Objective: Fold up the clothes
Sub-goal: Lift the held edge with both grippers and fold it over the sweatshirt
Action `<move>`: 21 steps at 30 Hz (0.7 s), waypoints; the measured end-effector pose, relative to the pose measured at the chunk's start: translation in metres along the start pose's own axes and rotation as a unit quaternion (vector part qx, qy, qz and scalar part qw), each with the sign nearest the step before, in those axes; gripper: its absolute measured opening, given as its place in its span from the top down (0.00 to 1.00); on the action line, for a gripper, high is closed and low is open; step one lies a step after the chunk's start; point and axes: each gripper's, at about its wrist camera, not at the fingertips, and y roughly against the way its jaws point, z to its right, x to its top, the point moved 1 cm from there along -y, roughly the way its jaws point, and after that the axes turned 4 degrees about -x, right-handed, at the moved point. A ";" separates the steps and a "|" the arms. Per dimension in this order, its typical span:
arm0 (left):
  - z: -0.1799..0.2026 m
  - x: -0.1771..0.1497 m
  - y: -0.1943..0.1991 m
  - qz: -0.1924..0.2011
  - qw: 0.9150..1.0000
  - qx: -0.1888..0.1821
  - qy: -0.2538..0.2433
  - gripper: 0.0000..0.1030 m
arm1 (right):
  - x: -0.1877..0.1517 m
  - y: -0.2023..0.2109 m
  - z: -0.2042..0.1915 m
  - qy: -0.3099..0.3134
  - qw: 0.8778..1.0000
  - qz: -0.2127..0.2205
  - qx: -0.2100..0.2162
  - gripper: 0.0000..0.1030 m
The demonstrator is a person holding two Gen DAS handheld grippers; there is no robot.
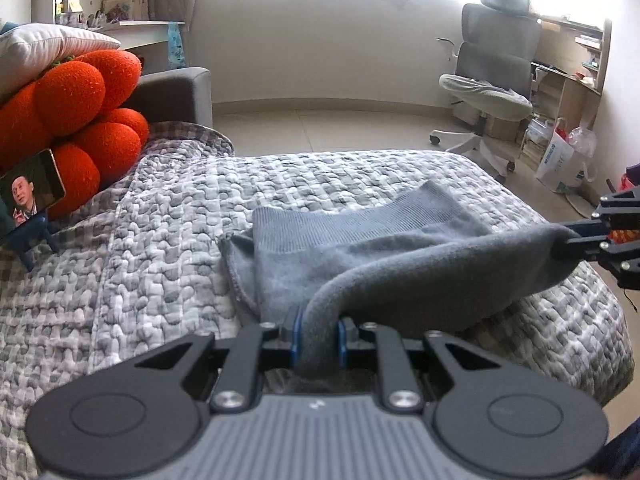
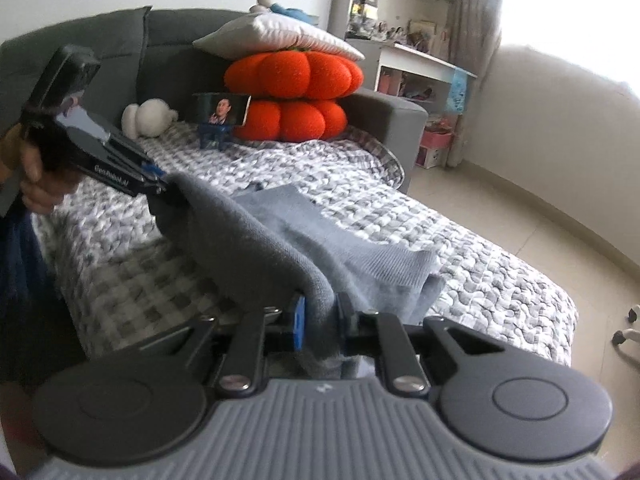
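Bed (image 1: 160, 216) with a grey-and-white quilt fills both views and carries the work. Orange cushions (image 2: 294, 92) and a white pillow (image 2: 276, 32) are stacked at its head, with a phone (image 2: 221, 109) propped on a small stand beside them. Grey garment (image 1: 360, 240) lies near the bed's front edge, its far part flat on the quilt, its near edge raised off it and stretched between the two grippers. Left gripper (image 1: 319, 332) is pinched narrowly on one end of that edge; right gripper (image 2: 320, 316) is pinched on the other end. Progress, as judged: the fold is just under way, the near edge raised but not yet carried over the flat part; laying it down, smoothing and any further folds remain. Left wrist view alone shows an office chair (image 1: 488, 80) and bags on the floor beyond; right wrist view alone shows the person's hand (image 2: 38, 184) on the left gripper, the headboard and a white plush toy (image 2: 148, 118).
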 end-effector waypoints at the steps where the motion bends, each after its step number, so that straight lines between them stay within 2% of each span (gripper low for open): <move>1: -0.001 0.001 -0.001 0.000 1.000 0.000 0.001 0.83 | 0.001 0.000 0.001 -0.004 1.000 0.003 -0.001 0.85; 16: -0.013 0.009 -0.011 -0.005 0.999 -0.006 0.040 0.83 | 0.005 -0.005 0.005 -0.017 1.000 -0.009 0.005 0.84; 17: -0.013 0.009 -0.012 -0.006 0.999 -0.007 0.041 0.83 | 0.004 -0.006 0.004 -0.015 1.000 -0.012 0.005 0.81; 18: -0.013 0.009 -0.012 -0.007 0.999 -0.006 0.042 0.83 | 0.003 -0.006 0.003 -0.013 1.000 -0.015 0.006 0.73; 21: -0.014 0.010 -0.014 -0.009 0.999 -0.007 0.046 0.83 | 0.001 -0.005 0.001 -0.005 1.000 -0.020 0.012 0.67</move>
